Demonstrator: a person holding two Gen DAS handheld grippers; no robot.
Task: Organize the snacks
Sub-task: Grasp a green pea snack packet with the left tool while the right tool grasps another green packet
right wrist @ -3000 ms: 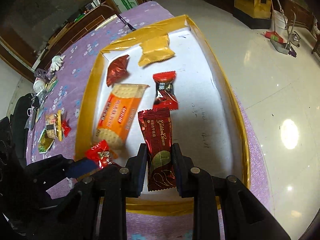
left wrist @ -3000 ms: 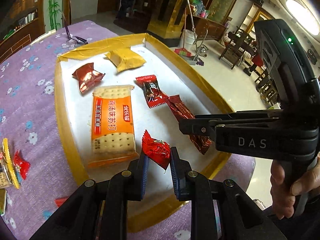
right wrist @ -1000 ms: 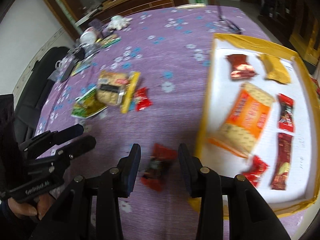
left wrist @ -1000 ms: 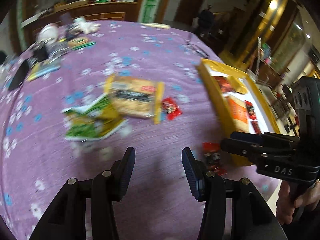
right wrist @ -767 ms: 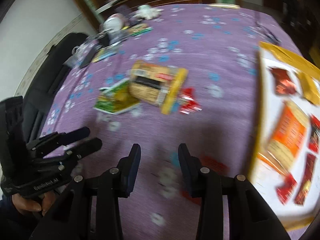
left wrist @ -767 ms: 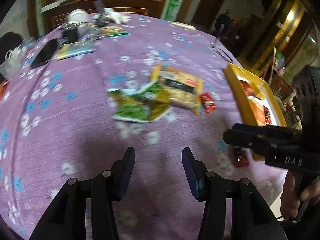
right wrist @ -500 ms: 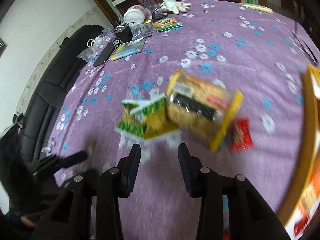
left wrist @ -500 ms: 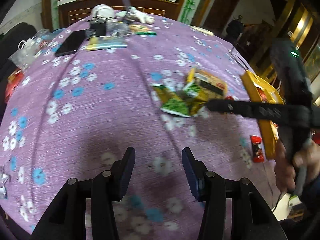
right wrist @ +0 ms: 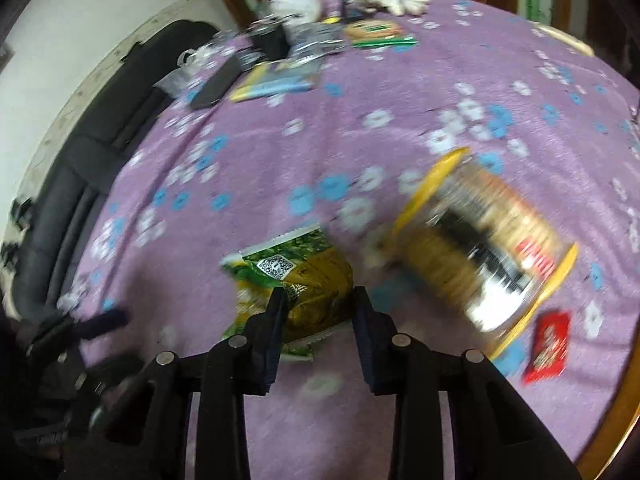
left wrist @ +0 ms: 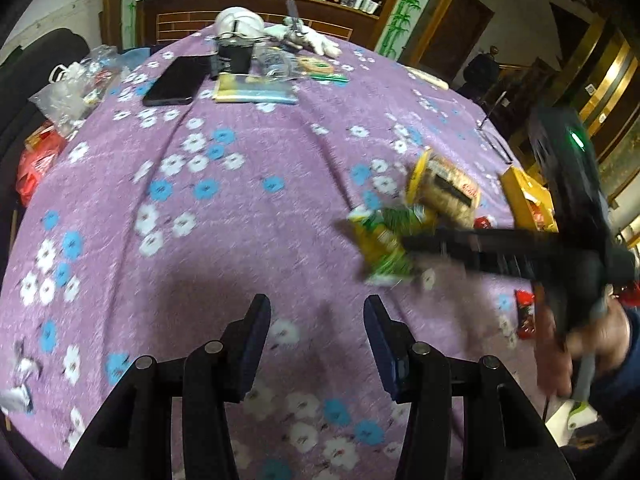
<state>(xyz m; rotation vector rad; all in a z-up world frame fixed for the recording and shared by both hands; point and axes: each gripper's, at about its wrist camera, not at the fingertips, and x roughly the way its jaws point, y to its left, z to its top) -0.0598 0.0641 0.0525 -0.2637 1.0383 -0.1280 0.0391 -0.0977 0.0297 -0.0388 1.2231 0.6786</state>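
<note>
Green snack packet [right wrist: 298, 280] lower centre, right gripper [right wrist: 318, 312] jaws just closing around it; left gripper [left wrist: 316, 334] apart over bare cloth

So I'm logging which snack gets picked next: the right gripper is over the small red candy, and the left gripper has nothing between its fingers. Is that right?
Not quite. The right wrist view shows the right gripper over the green and yellow snack packet, not the small red candy, which lies off to its right. The left gripper indeed has nothing between its fingers.
</note>
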